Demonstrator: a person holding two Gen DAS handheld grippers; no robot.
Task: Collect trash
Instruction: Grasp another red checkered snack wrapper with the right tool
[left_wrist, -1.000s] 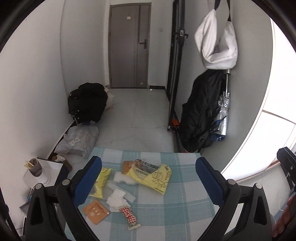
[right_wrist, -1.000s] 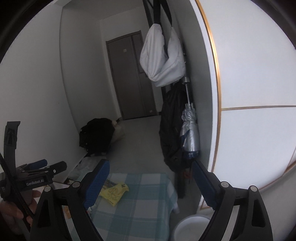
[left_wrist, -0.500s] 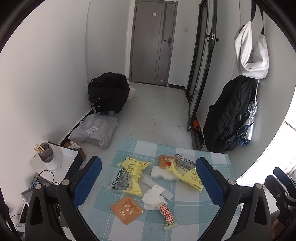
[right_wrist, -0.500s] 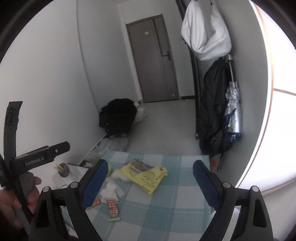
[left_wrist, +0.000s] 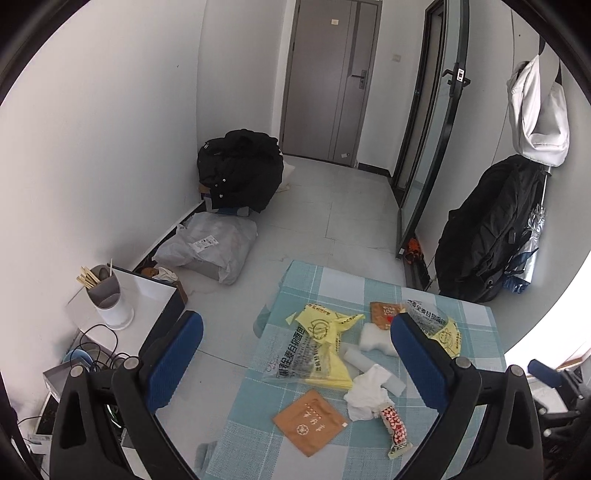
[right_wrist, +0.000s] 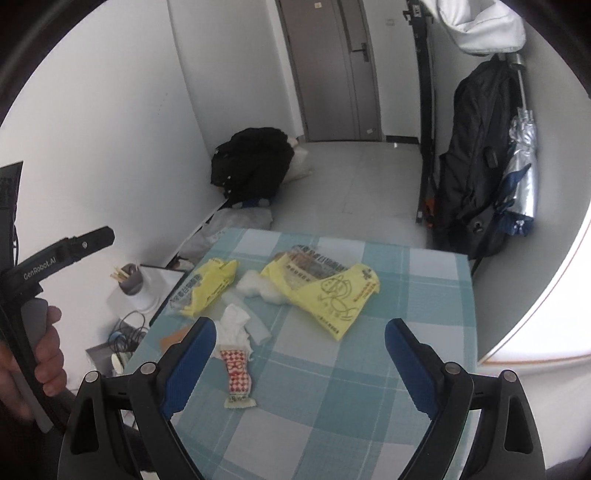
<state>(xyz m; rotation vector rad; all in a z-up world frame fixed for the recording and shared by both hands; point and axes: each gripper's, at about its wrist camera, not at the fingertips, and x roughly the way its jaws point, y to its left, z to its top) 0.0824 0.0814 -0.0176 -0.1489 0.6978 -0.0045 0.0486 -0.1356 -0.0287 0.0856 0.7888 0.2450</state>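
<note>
A small bench (left_wrist: 476, 332) covered in a blue-and-white checked cloth carries a scatter of trash, seen from two cameras held above it. Both grippers hang in the air over the bench, touching nothing.

The left gripper (left_wrist: 295, 349) has its jaws spread wide and empty. Its view looks down on the whole pile: a clear-and-yellow plastic bag (left_wrist: 314, 347) on the left side of the cloth, a second yellow bag (left_wrist: 445, 332) on the right partly behind the right finger, a white foam piece (left_wrist: 375, 338) between them, an orange-brown snack wrapper (left_wrist: 384, 314) just behind the foam, a crumpled white tissue (left_wrist: 367, 393), a red-and-white checked wrapper (left_wrist: 395, 426) touching the tissue, and a flat brown sachet (left_wrist: 310, 422) near the front edge. The right gripper shows only as a dark shape at the lower right.

The right gripper (right_wrist: 299, 356) also has its jaws wide apart, empty. From its lower angle the checked wrapper (right_wrist: 236, 374) lies just beside its left finger, the tissue (right_wrist: 234, 323) behind it, and the large yellow bag (right_wrist: 328, 291) sits mid-bench. The brown sachet is almost hidden behind the finger. Only this view shows the person's left hand (right_wrist: 40, 365) gripping the other tool's handle.

A black backpack (right_wrist: 472, 162) and a folded silver umbrella (right_wrist: 521, 162) hang by the right wall.
</note>
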